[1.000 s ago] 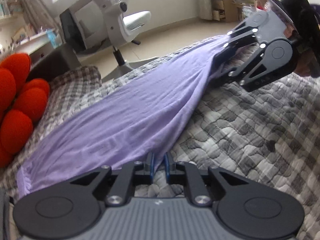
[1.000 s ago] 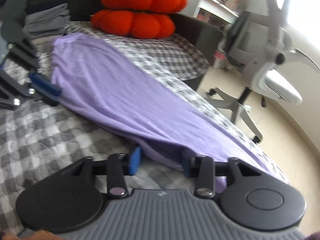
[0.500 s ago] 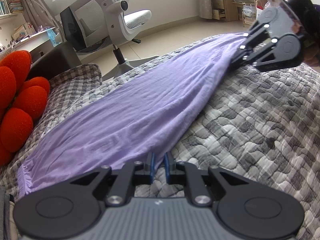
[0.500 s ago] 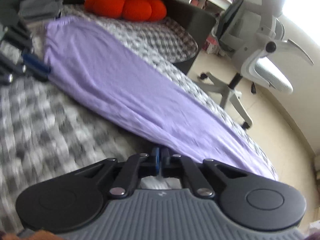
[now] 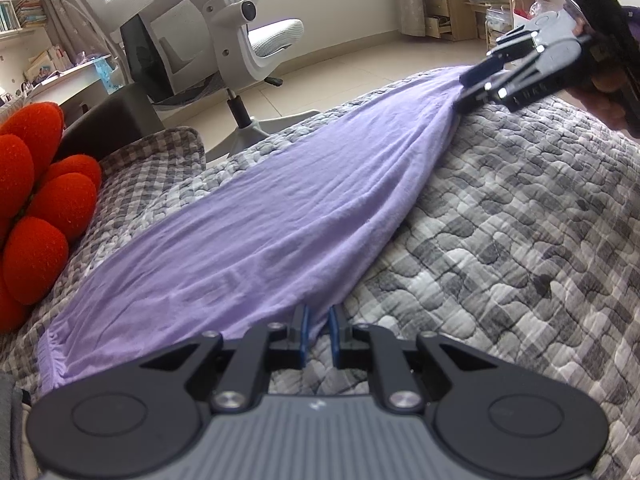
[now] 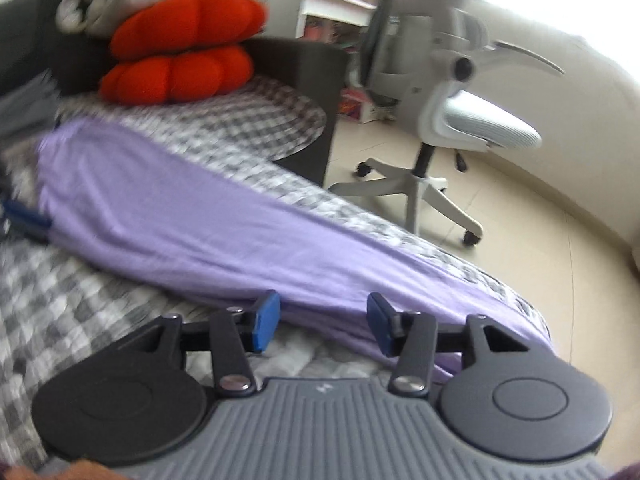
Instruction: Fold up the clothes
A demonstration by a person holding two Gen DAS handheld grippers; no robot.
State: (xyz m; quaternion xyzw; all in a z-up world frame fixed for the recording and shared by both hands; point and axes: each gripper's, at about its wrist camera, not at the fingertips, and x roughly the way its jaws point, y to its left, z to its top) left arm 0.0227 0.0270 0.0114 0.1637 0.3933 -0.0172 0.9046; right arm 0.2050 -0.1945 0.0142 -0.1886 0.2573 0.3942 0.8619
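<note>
A purple garment (image 5: 280, 220) lies stretched in a long band across the grey checked quilt (image 5: 520, 240). My left gripper (image 5: 319, 330) is shut on its near edge, with fabric pinched between the blue pads. In the right wrist view the same garment (image 6: 200, 232) runs diagonally, and the left gripper (image 6: 24, 216) shows at the left edge. My right gripper (image 6: 323, 320) is opening: its pads stand wide apart, with the garment's far end lying loose between them, untouched by the pads. From the left wrist view, the right gripper (image 5: 476, 84) sits at that end, held by a hand.
Red lobed cushions (image 6: 180, 60) sit at the head of the bed by the dark frame. A white office chair (image 5: 224, 40) stands on the tiled floor beyond the bed's edge. Blurred folded clothes (image 6: 24, 104) lie at far left. Wooden shelves (image 5: 460, 0) line the far wall.
The right gripper shut on the garment's end, pulled it outward so the cloth drew straighter, then opened wide again. The left gripper kept its grip and stayed still.
</note>
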